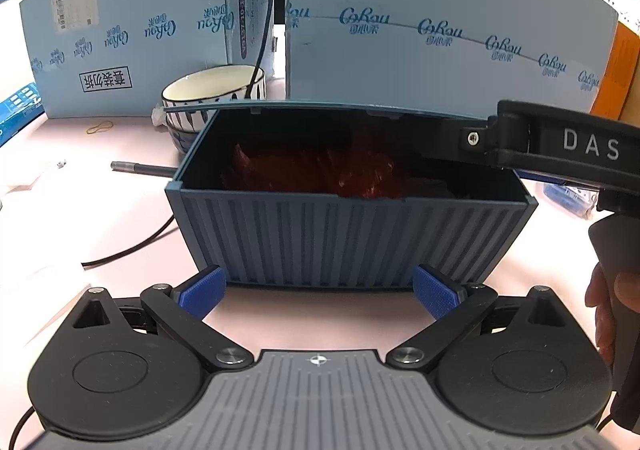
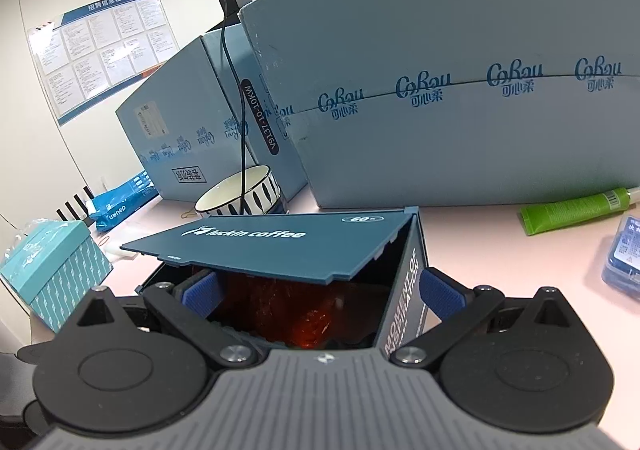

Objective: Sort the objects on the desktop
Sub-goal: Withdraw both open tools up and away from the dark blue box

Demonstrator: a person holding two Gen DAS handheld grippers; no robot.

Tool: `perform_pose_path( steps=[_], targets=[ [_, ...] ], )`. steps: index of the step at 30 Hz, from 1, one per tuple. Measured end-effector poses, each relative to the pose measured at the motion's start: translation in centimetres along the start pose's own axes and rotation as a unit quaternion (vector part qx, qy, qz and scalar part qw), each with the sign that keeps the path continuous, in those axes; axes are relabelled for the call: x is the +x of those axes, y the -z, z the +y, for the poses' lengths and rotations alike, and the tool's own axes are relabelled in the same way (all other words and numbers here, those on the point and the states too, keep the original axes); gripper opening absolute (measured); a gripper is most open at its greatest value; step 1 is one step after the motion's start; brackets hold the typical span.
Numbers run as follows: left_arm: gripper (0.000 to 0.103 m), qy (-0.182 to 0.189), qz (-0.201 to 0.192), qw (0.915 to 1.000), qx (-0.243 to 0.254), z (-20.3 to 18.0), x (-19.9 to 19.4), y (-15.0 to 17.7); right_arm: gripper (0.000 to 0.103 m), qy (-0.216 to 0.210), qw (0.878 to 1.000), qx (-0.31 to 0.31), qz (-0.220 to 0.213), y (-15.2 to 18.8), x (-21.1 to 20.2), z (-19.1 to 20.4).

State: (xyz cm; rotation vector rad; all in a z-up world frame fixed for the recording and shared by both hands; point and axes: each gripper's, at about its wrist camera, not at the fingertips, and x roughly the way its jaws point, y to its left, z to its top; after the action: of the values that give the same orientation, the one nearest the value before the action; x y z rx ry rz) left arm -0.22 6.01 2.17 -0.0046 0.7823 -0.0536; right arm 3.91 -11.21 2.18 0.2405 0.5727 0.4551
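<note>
**Box lid half raised, both grippers at the box**

Blue ribbed box (image 1: 352,238) sits mid-desk on pink desk (image 1: 80,218); its lid (image 2: 264,246) is hinged at the far edge and tilted partly open; red crinkly wrapper (image 1: 320,170) lies inside; left gripper (image 1: 318,292) is spread wide, pads just beside the box's near wall at its bottom corners, grasping nothing; right gripper (image 2: 322,292) is also spread, left pad (image 2: 202,290) inside the box under the lid, right pad (image 2: 440,292) outside the box's end wall, so the wall stands between the fingers but is not pinched; in the left view the right gripper's arm comes in from the right under the lid edge, a hand (image 1: 608,310) on its handle; bowl (image 1: 216,90) behind the box at far left, a cable (image 1: 262,10) dropping into it; pen (image 1: 140,169) left of the box; rubber band (image 1: 100,126) far left; two big blue cartons (image 2: 460,90) along the far side; green tube (image 2: 576,210) and blue packet (image 2: 624,254) to the right; teal box (image 2: 56,270) at left.
</note>
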Motion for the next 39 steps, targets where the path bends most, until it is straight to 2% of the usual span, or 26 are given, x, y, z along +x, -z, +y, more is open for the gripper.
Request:
perform_pose_path(
  steps=[39],
  targets=[
    [0.101,-0.007,0.033,0.9994,0.011,-1.3,1.0,1.1,0.103,0.004,1.0,0.021,0.005,1.8,-0.5,-1.2]
  ],
)
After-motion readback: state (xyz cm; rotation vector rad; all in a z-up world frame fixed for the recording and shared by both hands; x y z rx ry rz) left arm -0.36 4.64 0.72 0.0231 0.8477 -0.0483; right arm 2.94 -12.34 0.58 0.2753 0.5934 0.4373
